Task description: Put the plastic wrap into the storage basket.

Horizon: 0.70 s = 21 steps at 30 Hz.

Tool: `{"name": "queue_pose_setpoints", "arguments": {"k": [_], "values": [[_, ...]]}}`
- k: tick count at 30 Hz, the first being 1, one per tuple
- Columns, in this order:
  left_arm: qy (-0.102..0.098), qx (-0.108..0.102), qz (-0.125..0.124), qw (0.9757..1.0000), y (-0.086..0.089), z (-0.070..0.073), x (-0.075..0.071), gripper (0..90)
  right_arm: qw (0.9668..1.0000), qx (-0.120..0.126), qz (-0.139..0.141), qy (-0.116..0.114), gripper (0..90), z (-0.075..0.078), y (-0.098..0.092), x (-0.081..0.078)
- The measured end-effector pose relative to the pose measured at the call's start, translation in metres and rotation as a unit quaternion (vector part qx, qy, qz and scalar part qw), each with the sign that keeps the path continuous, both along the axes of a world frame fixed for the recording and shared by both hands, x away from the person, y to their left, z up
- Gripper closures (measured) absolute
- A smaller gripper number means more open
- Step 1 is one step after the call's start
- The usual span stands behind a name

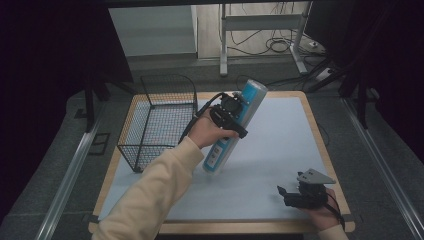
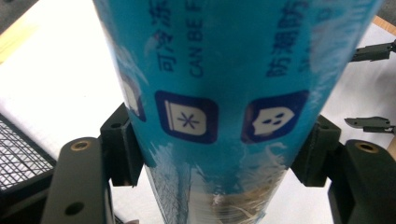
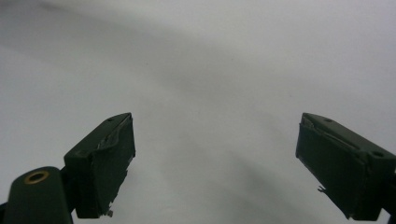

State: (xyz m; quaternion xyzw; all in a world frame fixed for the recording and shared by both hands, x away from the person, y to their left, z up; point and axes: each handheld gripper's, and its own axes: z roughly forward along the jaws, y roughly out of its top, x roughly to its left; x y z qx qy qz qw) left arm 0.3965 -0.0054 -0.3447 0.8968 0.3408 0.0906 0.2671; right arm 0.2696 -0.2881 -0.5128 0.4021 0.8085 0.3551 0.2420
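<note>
Table (image 1: 280,200): wooden-edged top covered by a pale sheet; surface seen plain and grey beneath the right tool in the right gripper view.

Wire basket (image 1: 157,120): black mesh, standing on the left part of the table, its near corner close to the person's left sleeve (image 1: 150,195); a strip of its mesh is visible at the left edge of the left gripper view (image 2: 18,156).

Tube (image 1: 235,127): long blue cylinder with white printing and square icons, tilted, upper end leaning away toward the far edge of the table, lower end close above or on the sheet near the table's middle, contact not determinable; it lies just right of the basket and well apart from the right tool. In the left gripper view the tube (image 2: 224,93) shows Chinese characters and the words "CAN BE".

Left gripper (image 1: 232,112): clamped across the tube at roughly mid-length, one jaw pressed on each side of the barrel (image 2: 219,154); held in the left hand (image 1: 210,131).

Right gripper (image 1: 290,196): at the near right corner of the table, low over the sheet, jaws spread wide with nothing between them (image 3: 215,158); right hand (image 1: 325,215) behind it.
</note>
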Motion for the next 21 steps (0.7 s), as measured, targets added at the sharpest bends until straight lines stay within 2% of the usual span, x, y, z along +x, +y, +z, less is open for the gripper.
{"name": "queue_pose_setpoints", "arguments": {"k": [9,11,21], "values": [[-0.011,0.001,0.006,0.9999,0.001,0.013,0.005,32.1,1.0000,0.000,0.000,-0.001,12.1,0.000,0.000,0.000],[-0.017,0.011,0.002,0.9998,0.002,0.018,0.007,32.1,1.0000,0.001,0.000,-0.001,12.0,0.000,0.000,0.000],[-0.029,0.010,0.012,0.9995,0.007,0.031,0.013,32.1,1.0000,0.003,0.001,-0.003,12.1,0.002,0.000,0.000]]}}
